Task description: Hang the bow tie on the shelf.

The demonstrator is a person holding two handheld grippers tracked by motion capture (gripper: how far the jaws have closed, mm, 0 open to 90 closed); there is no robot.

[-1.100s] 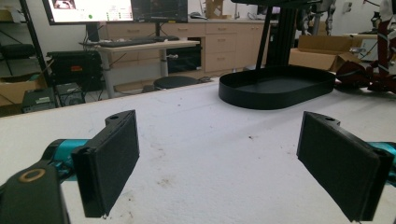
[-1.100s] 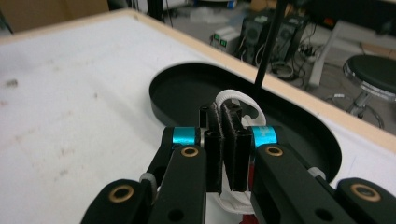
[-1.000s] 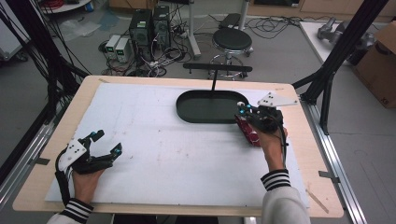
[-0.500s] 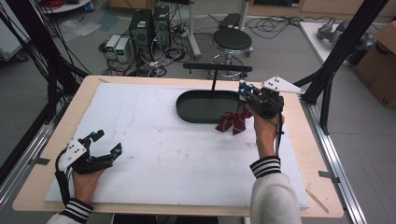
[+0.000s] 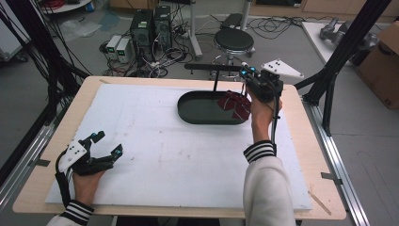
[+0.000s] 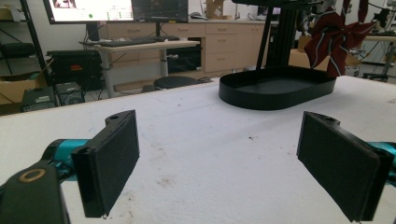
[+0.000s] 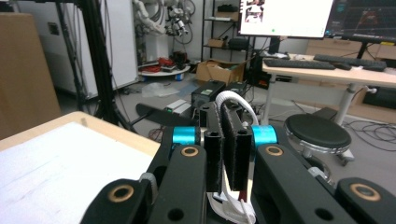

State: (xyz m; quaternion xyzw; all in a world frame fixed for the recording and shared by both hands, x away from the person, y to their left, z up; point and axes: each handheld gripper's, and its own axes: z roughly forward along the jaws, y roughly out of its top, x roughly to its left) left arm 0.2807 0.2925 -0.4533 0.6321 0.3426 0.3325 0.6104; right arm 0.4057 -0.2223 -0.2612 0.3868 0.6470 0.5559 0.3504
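right gripper [image 5: 245,75] is clamped on the white strap [image 7: 233,100] of a red bow [image 5: 236,104] hanging over the black tray [image 5: 197,115], so i'd lower before letting go; left gripper [image 5: 107,143] rests wide open.
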